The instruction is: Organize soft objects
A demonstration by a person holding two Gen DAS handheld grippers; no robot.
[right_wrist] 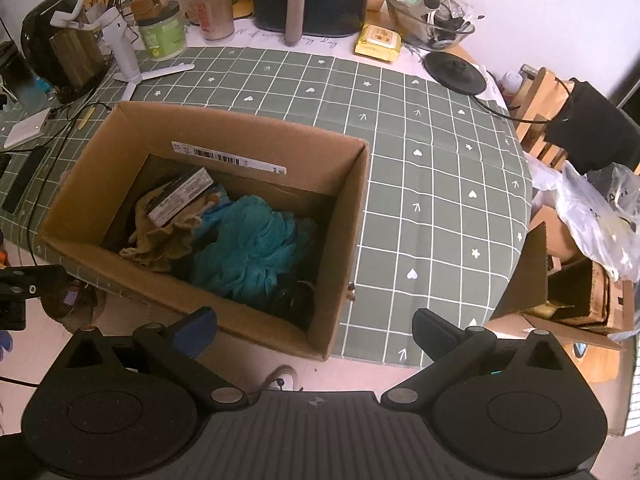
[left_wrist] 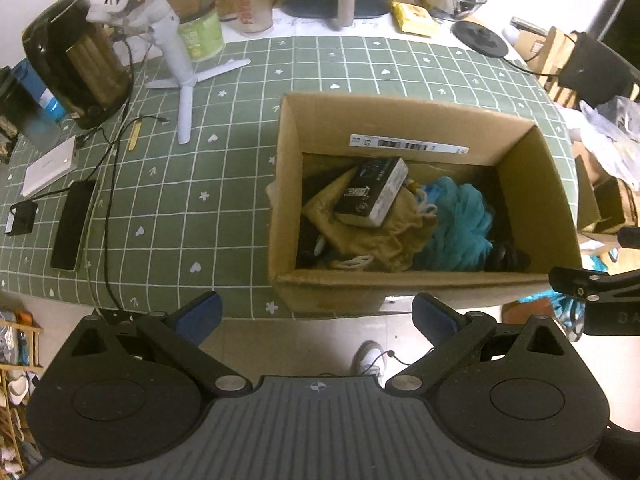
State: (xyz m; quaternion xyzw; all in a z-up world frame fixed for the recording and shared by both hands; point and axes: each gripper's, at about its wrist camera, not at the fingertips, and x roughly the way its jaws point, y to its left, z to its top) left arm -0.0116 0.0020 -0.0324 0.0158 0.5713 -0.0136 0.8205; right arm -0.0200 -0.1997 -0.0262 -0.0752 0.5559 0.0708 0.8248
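Green gridded tabletop (right_wrist: pixel 420 184), cluttered along the far side, open on the right. Cardboard box (right_wrist: pixel 352 216) near the front edge, easily nudged off. Inside: teal mesh pouf (right_wrist: pixel 252 248), tan cloth bag (left_wrist: pixel 372 236), small carton (left_wrist: pixel 376 192) likely to snag. Left gripper (left_wrist: pixel 316 316) and right gripper (right_wrist: pixel 316 326) hovering short of the box, fingers wide, empty.

Inside the cardboard box (left_wrist: pixel 532 200), a small carton (left_wrist: pixel 376 192) lies on a cloth pouch (left_wrist: pixel 376 236), left of the mesh pouf (left_wrist: pixel 460 224), with perhaps a dark item at the near corner.

1. The tan cloth bag (left_wrist: pixel 372 236) lies partly under a black-and-white carton (left_wrist: pixel 374 192).
2. A dark object (left_wrist: pixel 508 258) beside the blue mesh pouf (left_wrist: pixel 460 224) is unidentifiable.
3. The barcode label (left_wrist: pixel 408 145) print is unreadable.
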